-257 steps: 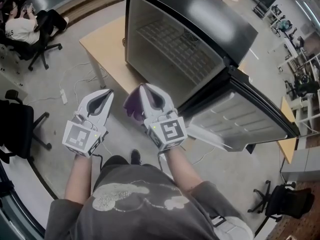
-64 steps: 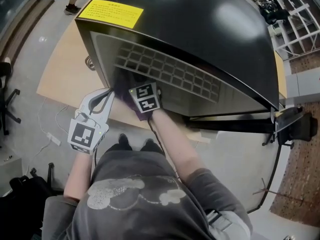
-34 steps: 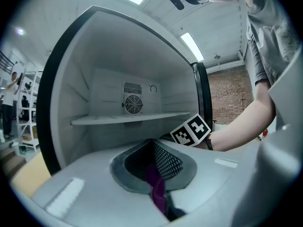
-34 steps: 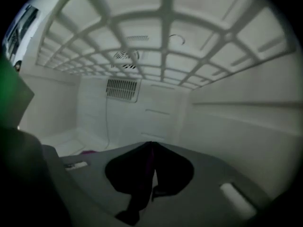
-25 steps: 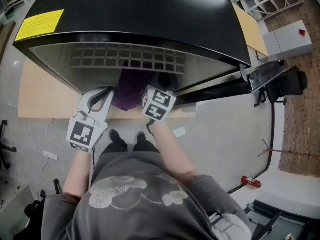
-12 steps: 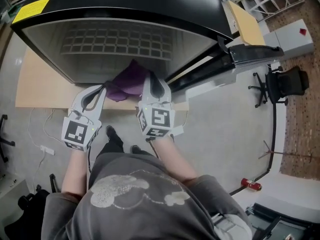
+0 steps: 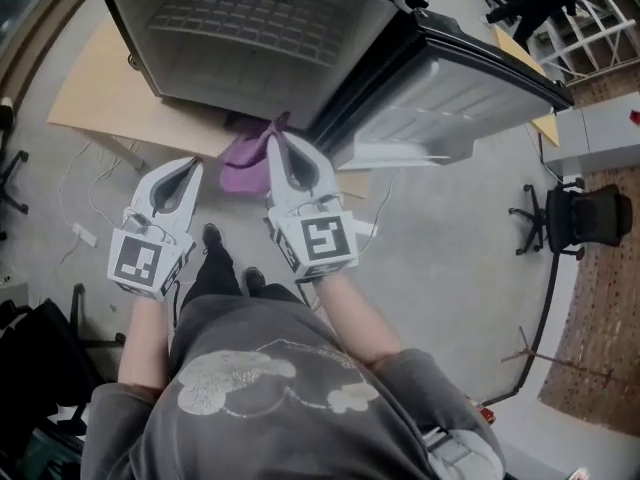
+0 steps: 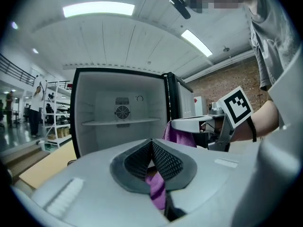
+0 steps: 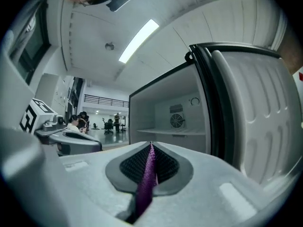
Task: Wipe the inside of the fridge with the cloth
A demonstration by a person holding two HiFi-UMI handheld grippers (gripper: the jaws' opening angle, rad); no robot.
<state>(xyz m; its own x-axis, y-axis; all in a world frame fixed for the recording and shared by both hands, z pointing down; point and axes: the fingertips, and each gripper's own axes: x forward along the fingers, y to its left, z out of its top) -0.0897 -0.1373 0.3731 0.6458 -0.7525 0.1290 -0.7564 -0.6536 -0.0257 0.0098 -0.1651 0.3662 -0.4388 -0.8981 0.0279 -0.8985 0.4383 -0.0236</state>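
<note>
The black fridge (image 7: 260, 28) stands open on a low wooden table (image 7: 100, 108), its door (image 7: 470, 88) swung out to the right. In front of it my right gripper (image 7: 283, 146) is shut on the purple cloth (image 7: 240, 163), which hangs to its left, outside the fridge. In the right gripper view the cloth (image 9: 147, 178) runs between the closed pads. My left gripper (image 7: 188, 166) is shut beside the cloth and apart from it. The left gripper view shows the pale interior (image 8: 120, 122) with one shelf; a purple strip shows in the slit below the pads.
The open door's inner shelves (image 7: 440, 118) stick out to the right of my grippers. An office chair (image 7: 570, 218) stands at the far right. A power strip and cable (image 7: 80, 233) lie on the floor at left. A person's legs are below the grippers.
The right gripper has drawn the cloth out of the fridge and back towards the body. Both grippers now sit lower, further from the opening. The left gripper stayed shut.
</note>
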